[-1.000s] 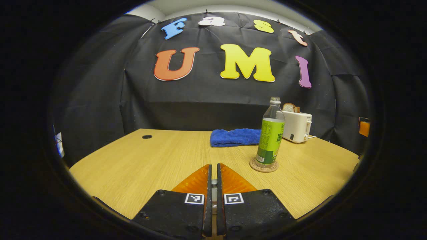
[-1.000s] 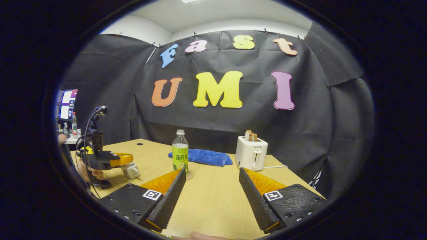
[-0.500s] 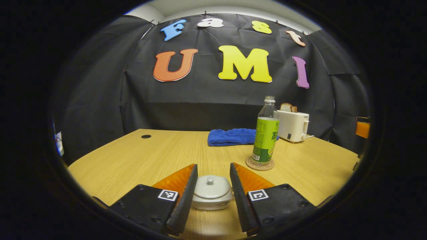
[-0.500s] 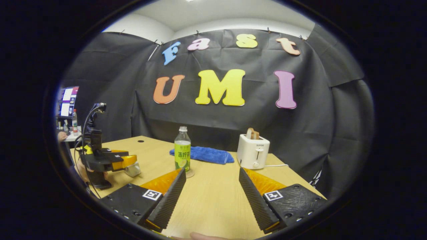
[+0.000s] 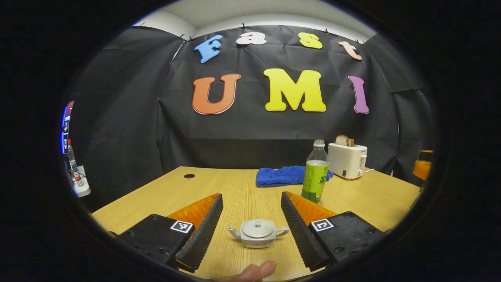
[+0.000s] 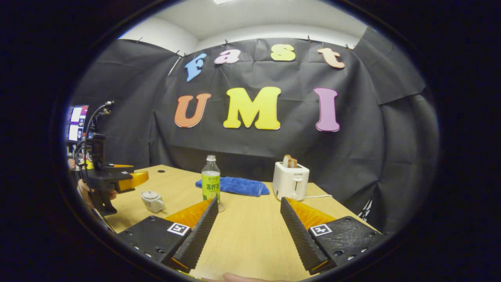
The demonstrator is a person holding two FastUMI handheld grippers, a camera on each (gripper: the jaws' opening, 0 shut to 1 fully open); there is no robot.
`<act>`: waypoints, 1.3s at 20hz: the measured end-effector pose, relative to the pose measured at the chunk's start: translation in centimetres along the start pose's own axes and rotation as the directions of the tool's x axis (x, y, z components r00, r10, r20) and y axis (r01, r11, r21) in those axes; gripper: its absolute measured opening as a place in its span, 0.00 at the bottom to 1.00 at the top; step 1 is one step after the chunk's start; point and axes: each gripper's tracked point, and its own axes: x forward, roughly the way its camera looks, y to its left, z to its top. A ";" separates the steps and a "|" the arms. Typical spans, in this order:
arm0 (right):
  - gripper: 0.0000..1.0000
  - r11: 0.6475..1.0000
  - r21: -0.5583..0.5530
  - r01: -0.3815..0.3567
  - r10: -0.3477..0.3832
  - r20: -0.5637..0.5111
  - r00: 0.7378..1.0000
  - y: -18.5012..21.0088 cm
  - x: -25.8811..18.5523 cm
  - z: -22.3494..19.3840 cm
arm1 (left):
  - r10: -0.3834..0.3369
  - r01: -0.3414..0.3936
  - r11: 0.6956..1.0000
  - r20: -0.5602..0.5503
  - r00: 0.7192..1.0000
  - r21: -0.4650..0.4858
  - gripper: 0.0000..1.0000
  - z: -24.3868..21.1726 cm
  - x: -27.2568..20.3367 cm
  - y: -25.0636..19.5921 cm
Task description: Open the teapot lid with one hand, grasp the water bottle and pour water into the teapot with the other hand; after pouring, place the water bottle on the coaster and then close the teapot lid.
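Note:
A small white teapot stands on the wooden table with its lid on. In the left gripper view it shows between the spread fingers of my left gripper, which is open, lifted above the pot and holding nothing. The green-labelled water bottle stands upright beyond it to the right. In the right gripper view the bottle rests on a round coaster, the teapot sits to its left, and the left gripper hovers above and left of the pot. My right gripper is open over bare table.
A folded blue towel lies behind the bottle, and a white toaster with bread in it stands at the back right. A cable hole is at the table's far left. A fingertip shows at the bottom edge.
My left gripper went from shut over the teapot's lid to open, then rose and drew back, leaving the lid on the pot. The right gripper has barely shifted.

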 end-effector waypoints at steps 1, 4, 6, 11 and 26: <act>0.95 1.000 0.008 0.016 -0.016 -0.009 1.000 -0.4 -0.3 0.1 | 0.028 -0.027 0.999 0.017 0.999 -0.016 0.94 1.1 -0.6 0.4; 0.95 0.993 0.026 0.117 -0.117 -0.005 0.993 -2.8 -1.7 1.9 | 0.125 -0.123 0.992 0.033 0.992 -0.036 0.96 3.3 -2.7 1.7; 0.95 0.987 0.047 0.154 -0.154 -0.011 0.988 -3.2 -2.7 2.5 | 0.073 -0.073 0.997 0.020 0.997 -0.029 0.96 3.7 -4.1 -0.3; 0.97 0.989 0.087 0.120 -0.114 -0.067 0.991 -1.4 -3.8 2.1 | -0.014 0.014 1.000 0.002 1.000 0.016 0.96 4.8 -8.2 -3.2; 0.95 0.998 0.027 0.060 -0.058 -0.052 0.997 1.8 -4.0 1.7 | -0.006 0.002 0.999 0.075 0.997 0.052 0.96 6.4 -11.2 -3.6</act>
